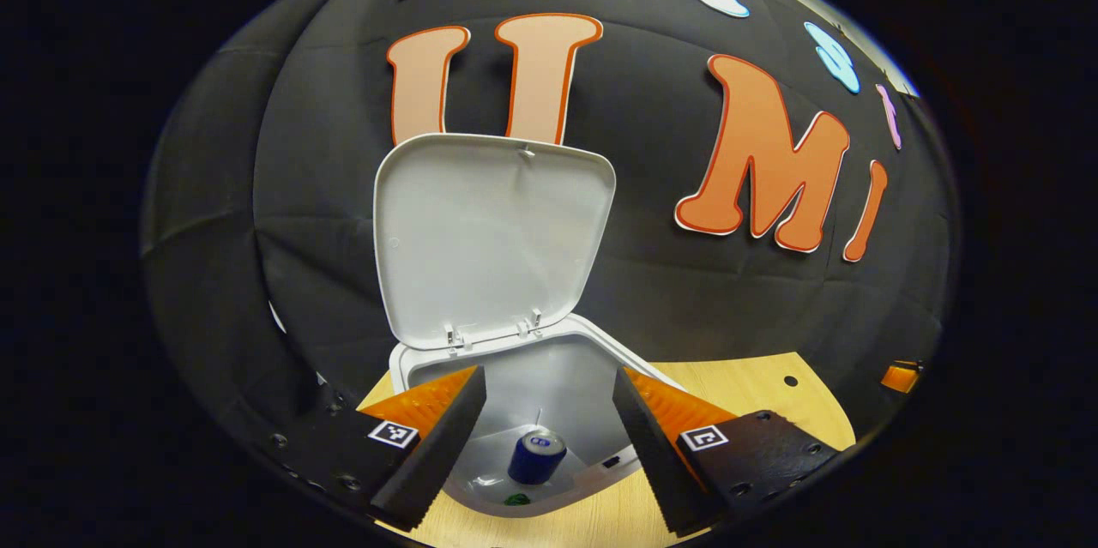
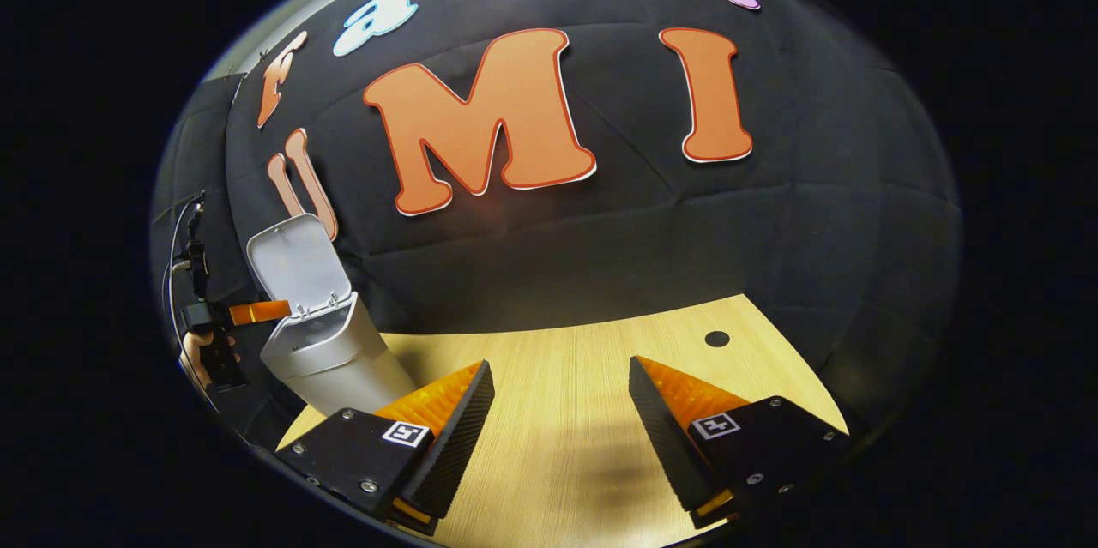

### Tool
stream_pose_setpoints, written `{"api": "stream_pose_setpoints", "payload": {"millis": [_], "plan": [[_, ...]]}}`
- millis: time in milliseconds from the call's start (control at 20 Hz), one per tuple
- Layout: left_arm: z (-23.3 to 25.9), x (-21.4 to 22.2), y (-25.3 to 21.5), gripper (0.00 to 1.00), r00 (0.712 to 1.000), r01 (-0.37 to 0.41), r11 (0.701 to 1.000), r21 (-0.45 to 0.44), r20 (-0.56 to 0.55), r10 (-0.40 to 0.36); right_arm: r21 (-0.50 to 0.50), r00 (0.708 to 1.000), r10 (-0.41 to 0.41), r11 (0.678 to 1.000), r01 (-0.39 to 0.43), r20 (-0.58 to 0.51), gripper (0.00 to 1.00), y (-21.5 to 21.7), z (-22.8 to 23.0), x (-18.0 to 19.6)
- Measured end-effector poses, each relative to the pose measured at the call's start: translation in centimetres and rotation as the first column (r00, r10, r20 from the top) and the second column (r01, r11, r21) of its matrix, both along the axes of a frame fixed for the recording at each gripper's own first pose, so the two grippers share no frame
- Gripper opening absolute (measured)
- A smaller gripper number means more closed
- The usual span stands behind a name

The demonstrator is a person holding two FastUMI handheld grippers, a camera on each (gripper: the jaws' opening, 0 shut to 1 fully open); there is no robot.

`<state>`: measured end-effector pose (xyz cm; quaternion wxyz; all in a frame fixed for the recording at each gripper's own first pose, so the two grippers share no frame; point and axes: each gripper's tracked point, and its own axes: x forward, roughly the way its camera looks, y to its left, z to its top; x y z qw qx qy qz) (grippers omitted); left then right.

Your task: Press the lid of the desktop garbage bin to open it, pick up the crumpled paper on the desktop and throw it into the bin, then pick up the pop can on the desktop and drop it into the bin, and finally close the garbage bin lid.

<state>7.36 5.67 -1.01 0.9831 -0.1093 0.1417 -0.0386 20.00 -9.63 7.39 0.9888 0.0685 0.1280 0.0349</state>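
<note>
Left gripper hovers over the open bin, fingers spread, nothing held. Blue pop can lies at the bin's bottom, lid upright behind; no readable label. Right gripper hangs open over the bare wooden desktop, bin far left.

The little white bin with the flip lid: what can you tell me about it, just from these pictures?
The bin looks like smooth white plastic, tall with rounded corners, standing on the pale wooden table near the black cloth wall. Its lid stands raised, hinged at the back edge by two small clips. Inside, a blue pop can rests on the bottom beside something small and green. The left gripper hangs open above the mouth, touching nothing.
</note>
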Motion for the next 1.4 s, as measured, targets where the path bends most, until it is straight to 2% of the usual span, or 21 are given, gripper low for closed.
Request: {"api": "stream_pose_setpoints", "payload": {"millis": [300, 600, 700, 900, 1000, 1100, 1250, 1400], "plan": [[2.2, -0.7, -0.1, 0.94, 0.999, 0.005, 1.000, 0.022, 0.046, -0.006, -0.001, 1.000, 0.020, 1.000, -0.020, -0.009, 0.95, 0.8, -0.2, 0.1], [8.1, -0.3, 1.7, 0.94, 0.994, -0.012, 0.999, -0.030, 0.112, 0.015, -0.002, 0.999, 0.044, 0.999, -0.044, -0.003, 0.95, 1.4, 0.2, 0.1], [10.9, 0.1, 2.8, 0.94, 0.992, -0.014, 1.000, 0.002, 0.125, 0.014, -0.002, 0.999, 0.053, 0.999, -0.053, -0.003, 0.95, 1.6, 0.3, 0.1], [17.2, 1.4, 3.8, 0.94, 0.989, 0.037, 0.995, 0.091, 0.138, -0.049, 0.008, 0.997, 0.081, 0.997, -0.081, -0.007, 0.95, 2.6, 0.3, 0.0], [19.5, 2.6, 3.8, 0.94, 0.989, 0.083, 0.990, 0.113, 0.112, -0.095, 0.006, 0.995, 0.097, 0.995, -0.097, -0.005, 0.95, 3.1, 0.4, -0.2], [20.9, 4.5, 4.4, 0.94, 0.992, 0.099, 0.986, 0.134, 0.062, -0.108, 0.002, 0.994, 0.109, 0.994, -0.109, -0.002, 0.95, 3.4, 0.6, -0.4], [21.0, 7.4, 5.8, 0.94, 0.994, 0.108, 0.984, 0.140, -0.038, -0.103, 0.007, 0.993, 0.115, 0.993, -0.115, 0.002, 0.95, 3.4, 0.8, -0.8], [19.3, 9.7, 5.8, 0.94, 0.975, 0.162, 0.977, 0.135, -0.175, -0.138, 0.007, 0.995, 0.103, 0.995, -0.103, 0.001, 0.95, 2.8, 0.9, -1.0]]}}
